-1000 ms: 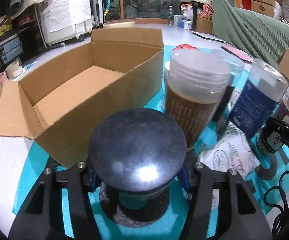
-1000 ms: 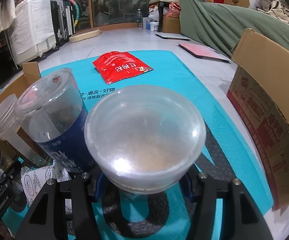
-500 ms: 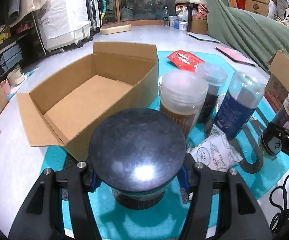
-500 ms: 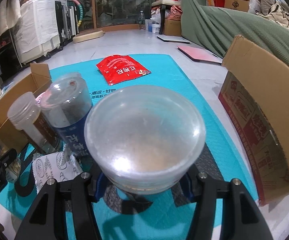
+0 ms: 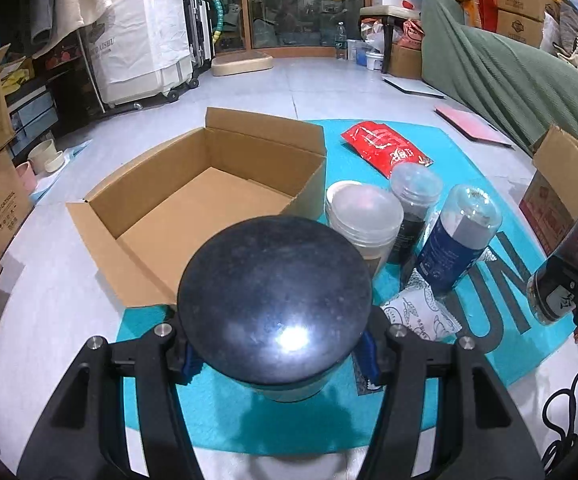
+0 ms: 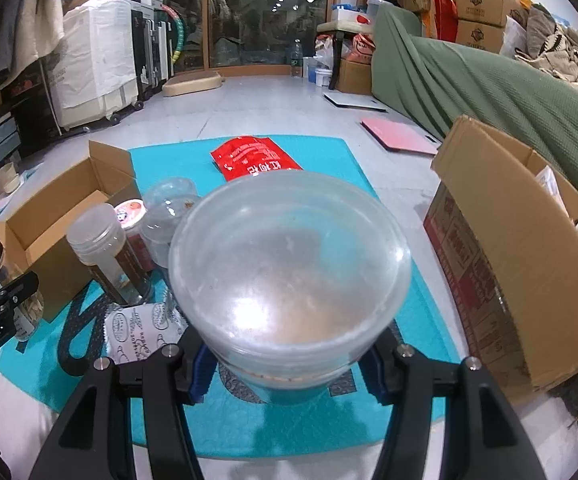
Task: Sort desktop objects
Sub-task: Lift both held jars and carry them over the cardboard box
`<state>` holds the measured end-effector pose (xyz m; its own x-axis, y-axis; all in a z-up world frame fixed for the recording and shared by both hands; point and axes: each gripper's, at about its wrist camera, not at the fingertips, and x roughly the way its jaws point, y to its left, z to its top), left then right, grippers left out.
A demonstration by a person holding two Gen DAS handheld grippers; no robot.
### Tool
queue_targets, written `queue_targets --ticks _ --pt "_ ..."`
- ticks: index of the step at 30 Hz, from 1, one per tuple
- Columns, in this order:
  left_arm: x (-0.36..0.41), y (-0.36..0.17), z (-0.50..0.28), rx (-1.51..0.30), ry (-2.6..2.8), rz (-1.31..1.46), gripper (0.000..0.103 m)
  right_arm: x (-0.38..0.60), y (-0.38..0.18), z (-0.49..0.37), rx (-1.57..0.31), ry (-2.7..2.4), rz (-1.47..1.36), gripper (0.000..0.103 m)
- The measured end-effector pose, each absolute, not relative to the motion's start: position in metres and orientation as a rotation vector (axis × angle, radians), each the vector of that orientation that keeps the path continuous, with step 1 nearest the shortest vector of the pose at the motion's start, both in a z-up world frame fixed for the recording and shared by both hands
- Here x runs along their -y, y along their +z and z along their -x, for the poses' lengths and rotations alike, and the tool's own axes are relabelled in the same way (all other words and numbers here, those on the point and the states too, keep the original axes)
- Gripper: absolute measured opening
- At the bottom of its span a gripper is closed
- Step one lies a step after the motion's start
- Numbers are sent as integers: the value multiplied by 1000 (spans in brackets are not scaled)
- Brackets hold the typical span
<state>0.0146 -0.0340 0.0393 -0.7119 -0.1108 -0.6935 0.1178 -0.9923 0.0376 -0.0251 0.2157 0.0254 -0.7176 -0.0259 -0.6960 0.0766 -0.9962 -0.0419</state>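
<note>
Jar with a glossy black domed lid (image 5: 275,300), pinched between the blue pads of the left gripper (image 5: 277,356), hangs above the teal mat (image 5: 249,420). Only the left view shows the floor of the open cardboard box (image 5: 193,208) lying bare; only the right view shows a printed carton (image 6: 501,264) standing at the mat's right edge. There the right gripper (image 6: 285,364) clamps a clear round-lidded jar (image 6: 289,264) above the mat. A red pouch (image 5: 385,150) lies flat behind three standing jars.
</note>
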Motion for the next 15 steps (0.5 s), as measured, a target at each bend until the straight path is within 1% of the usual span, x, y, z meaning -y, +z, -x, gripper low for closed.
queue_targets --ticks 15 --pt "52 87 -17 17 -2774 -1086 57 -193 81 21 -238 -2785 -1030 61"
